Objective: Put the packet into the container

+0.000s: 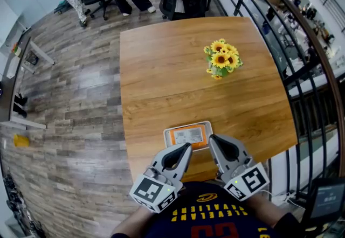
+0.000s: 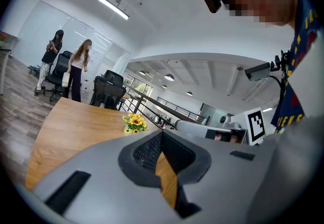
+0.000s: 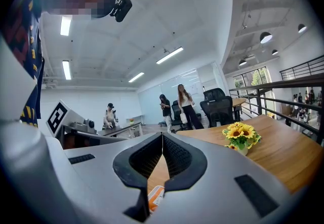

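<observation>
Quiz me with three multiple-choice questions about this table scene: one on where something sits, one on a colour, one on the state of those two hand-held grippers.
1. Where do the sunflowers stand on the table?
A) on the far side, toward the right
B) right between the grippers
C) on top of the packet

2. What colour is the packet?
A) blue
B) orange
C) green

3. How are the left gripper and the right gripper?
A) both shut and empty
B) both wide open
C) one shut on the packet

Answers:
1 A, they stand well beyond the packet.
2 B, orange with a pale label.
3 A, each gripper view shows jaws together, nothing between.
</observation>
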A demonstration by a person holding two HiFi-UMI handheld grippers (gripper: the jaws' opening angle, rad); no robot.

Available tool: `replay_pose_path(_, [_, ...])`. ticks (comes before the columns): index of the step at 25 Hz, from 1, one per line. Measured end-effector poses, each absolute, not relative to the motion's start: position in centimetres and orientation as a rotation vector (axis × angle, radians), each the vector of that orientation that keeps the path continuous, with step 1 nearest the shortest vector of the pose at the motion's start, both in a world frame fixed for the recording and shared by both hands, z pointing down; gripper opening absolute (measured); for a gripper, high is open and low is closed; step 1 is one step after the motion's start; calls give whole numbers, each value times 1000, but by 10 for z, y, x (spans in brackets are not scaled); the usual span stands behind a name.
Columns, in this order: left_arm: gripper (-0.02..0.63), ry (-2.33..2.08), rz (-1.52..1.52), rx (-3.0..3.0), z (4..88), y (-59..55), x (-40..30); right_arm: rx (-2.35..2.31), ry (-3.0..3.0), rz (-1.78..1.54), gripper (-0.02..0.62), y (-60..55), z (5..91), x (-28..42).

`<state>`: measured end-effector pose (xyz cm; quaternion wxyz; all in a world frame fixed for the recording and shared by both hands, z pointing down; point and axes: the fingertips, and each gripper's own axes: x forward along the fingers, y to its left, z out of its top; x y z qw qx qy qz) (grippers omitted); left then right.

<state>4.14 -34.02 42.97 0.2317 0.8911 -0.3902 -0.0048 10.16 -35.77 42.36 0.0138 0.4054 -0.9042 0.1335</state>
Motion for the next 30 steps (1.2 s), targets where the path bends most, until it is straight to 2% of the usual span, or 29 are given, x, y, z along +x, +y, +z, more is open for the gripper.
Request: replay_pose_path(30, [0,-1077,18,2445,438,-341,43,1254,-2815,419,11,-357,427,104])
